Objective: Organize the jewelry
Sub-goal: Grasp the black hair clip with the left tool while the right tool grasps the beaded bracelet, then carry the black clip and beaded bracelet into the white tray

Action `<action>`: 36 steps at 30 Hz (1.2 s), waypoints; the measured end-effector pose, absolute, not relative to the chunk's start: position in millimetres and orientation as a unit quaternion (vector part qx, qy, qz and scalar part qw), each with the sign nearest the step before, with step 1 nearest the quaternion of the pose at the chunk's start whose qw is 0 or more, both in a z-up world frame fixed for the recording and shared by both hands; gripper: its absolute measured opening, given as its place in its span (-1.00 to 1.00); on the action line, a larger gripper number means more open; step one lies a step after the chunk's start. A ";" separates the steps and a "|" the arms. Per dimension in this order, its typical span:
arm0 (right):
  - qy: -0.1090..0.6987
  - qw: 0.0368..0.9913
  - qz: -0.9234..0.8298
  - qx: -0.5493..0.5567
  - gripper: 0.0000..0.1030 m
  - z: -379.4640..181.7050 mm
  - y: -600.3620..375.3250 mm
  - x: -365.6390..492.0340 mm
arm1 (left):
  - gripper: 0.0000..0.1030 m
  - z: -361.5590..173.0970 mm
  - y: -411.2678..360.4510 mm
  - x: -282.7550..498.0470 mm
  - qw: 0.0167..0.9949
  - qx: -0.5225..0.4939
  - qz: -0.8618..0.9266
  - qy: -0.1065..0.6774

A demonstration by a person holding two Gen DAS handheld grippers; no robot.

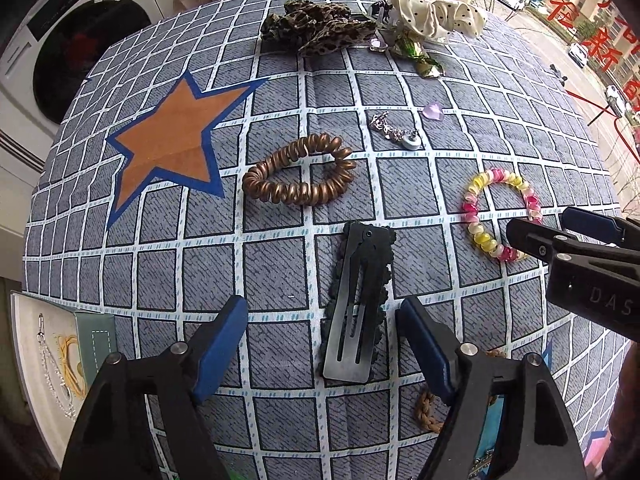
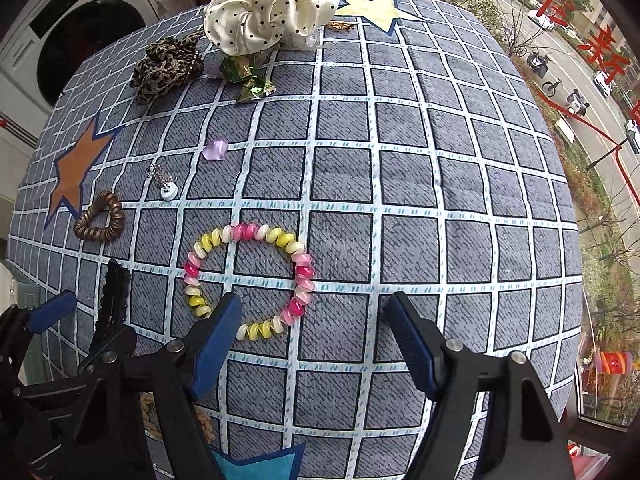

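Left wrist view: the left gripper is pointing steeply down at the worktop, its jaws standing released on either side of a black snap hair clip, which is lying flat in the lower middle of the frame; the blue pads are not touching it. A braided tan band is peeking out beside the right-hand jaw at the bottom. At lower left, a white tray is holding a chain and a yellow loop. Farther up, a bronze spiral hair tie is lying at frame centre, with a silver earring and a lilac heart stone just beyond. A leopard-print scrunchie and a cream dotted scrunchie are resting at the top edge.

Right wrist view: the right gripper is likewise pointing down with jaws released, nothing between them; a pink-and-yellow spiral bracelet is lying in the lower centre, its near rim passing behind the left-hand blue pad, and contact cannot be told. A green foil wrapper is lying toward the upper left of this frame.
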State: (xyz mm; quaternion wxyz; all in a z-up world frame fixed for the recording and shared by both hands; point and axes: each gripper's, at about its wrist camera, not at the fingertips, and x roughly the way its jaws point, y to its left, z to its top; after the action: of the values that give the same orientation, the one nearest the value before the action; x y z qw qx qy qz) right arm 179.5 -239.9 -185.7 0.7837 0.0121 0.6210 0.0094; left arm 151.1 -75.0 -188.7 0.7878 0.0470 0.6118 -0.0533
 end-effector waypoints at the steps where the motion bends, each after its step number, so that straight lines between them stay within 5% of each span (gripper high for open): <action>1: 0.621 0.784 0.008 0.003 0.51 -186.5 -238.8 179.8 | 0.60 -188.3 -75.7 150.0 0.788 0.045 -0.056 0.612; 7: 0.617 0.787 0.015 -0.019 0.16 -186.9 -219.9 181.0 | 0.05 -181.2 -90.0 142.1 0.788 0.053 -0.079 0.608; 9: 0.615 0.788 0.017 -0.022 -0.15 -184.8 -215.6 178.4 | -0.30 -178.9 -94.1 141.4 0.788 0.058 -0.085 0.607; 11: 0.616 0.788 0.015 -0.018 -0.70 -183.6 -213.1 177.8 | -0.30 -178.7 -96.4 143.1 0.787 0.056 -0.086 0.608; 13: 0.617 0.787 0.014 -0.005 -0.81 -181.5 -214.5 177.6 | -0.30 -177.4 -93.0 144.2 0.788 0.046 -0.087 0.608; 36: 0.585 0.804 0.038 0.104 -0.81 -131.1 -243.5 126.9 | -0.30 -118.7 -36.5 101.0 0.815 0.005 -0.088 0.573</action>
State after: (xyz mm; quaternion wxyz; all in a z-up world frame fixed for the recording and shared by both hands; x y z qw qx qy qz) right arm 126.9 -243.5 -131.1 0.8036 0.1041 0.5848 0.0383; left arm 101.0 -36.5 -118.7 0.8151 0.0051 0.5727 -0.0877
